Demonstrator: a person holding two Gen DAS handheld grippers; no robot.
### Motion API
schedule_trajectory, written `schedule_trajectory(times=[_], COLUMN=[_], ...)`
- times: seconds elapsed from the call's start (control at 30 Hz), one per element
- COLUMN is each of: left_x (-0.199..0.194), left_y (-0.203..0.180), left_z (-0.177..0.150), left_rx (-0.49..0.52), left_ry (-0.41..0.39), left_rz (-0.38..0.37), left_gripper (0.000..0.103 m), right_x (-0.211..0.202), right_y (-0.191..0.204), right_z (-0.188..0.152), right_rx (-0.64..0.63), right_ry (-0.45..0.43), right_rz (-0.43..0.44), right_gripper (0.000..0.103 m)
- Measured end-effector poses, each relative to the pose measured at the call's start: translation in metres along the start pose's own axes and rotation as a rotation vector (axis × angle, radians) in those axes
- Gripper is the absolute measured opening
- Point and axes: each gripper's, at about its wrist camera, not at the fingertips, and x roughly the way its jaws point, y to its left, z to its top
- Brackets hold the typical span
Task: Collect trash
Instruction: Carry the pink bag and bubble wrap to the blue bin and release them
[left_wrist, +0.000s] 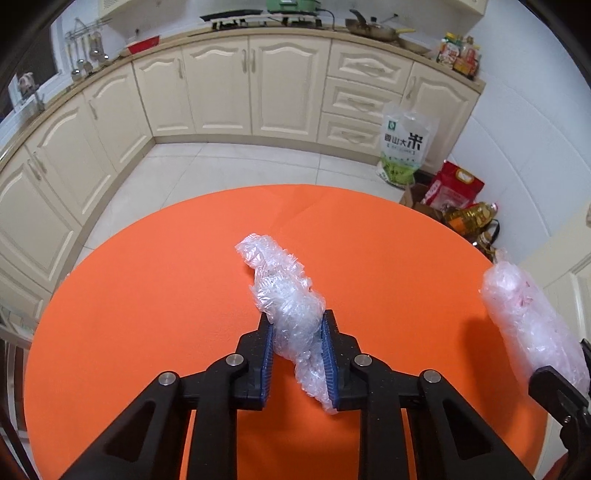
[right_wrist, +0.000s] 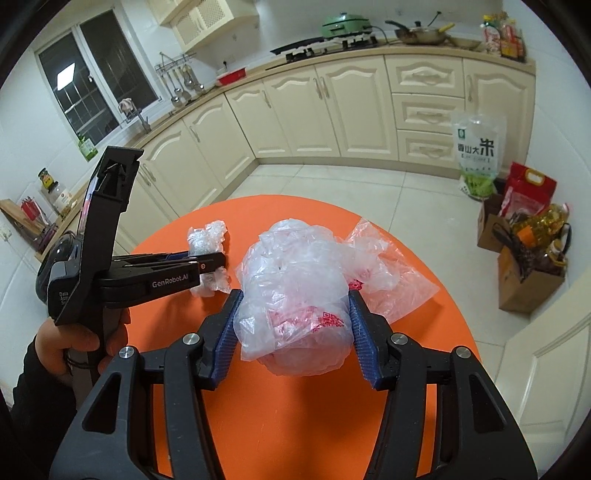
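Observation:
A crumpled wad of clear bubble wrap (left_wrist: 280, 291) stands up from the round orange table (left_wrist: 147, 314). My left gripper (left_wrist: 297, 325) is shut on its lower part, blue pads pressing both sides. In the right wrist view the same gripper (right_wrist: 212, 264), held by a hand (right_wrist: 74, 343), pinches that wrap (right_wrist: 207, 236) at the left. My right gripper (right_wrist: 294, 306) is shut on a bulky clear plastic bag with red print (right_wrist: 295, 295), just above the table (right_wrist: 295, 406). That bag (left_wrist: 524, 317) shows at the right edge of the left wrist view. A flat part of clear bag (right_wrist: 391, 269) spreads out behind it; whether the two are joined I cannot tell.
Cream kitchen cabinets (left_wrist: 221, 92) run along the back and left beyond a tiled floor. A rice bag (right_wrist: 478, 155) leans on the drawers. A red sack (right_wrist: 524, 188) and cardboard boxes with oil bottles (right_wrist: 532, 273) stand on the floor at the right.

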Motion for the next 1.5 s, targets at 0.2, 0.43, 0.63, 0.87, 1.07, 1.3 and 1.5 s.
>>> schedule_trajectory(times=[0.2,0.43,0.63,0.87,1.07,1.3,1.5], left_x=[-0.036,-0.097,-0.163,-0.23,-0.263,-0.262,-0.213], left_y=[-0.013,-0.04,-0.07,-0.122,-0.18,-0.251,-0.304], left_z=[-0.035,-0.09,-0.159,-0.266,-0.35,-0.405,-0.411], left_rx=[0.037,0.131,0.223,0.316,0.408,0.489,0.53], left_ry=[-0.05,-0.12,-0.188,-0.229,-0.201,-0.169,-0.121], left_rz=[-0.019,-0.064,-0.09,-0.182,-0.264,-0.281,-0.235], left_gripper=[0.019,0.019,0.019,0.019,0.019,0.019,0.019], right_x=[-0.021,-0.069,-0.133,-0.211,-0.268,-0.305,-0.287], right_y=[0.004,0.022,0.038,0.04,0.025,-0.025,-0.069], right_z=[-0.013,-0.034,-0.072,-0.134,-0.2,-0.269,-0.314], right_rx=[-0.008,-0.03,-0.037,-0.024,0.009,0.118,0.194], right_ry=[-0.021,-0.064,-0.127,-0.18,-0.189,-0.18,-0.119], right_rz=[0.009,-0.007,-0.047,-0.112,-0.21,-0.308,-0.355], right_gripper=[0.052,0.052,0.052,0.052,0.053,0.053,0.053])
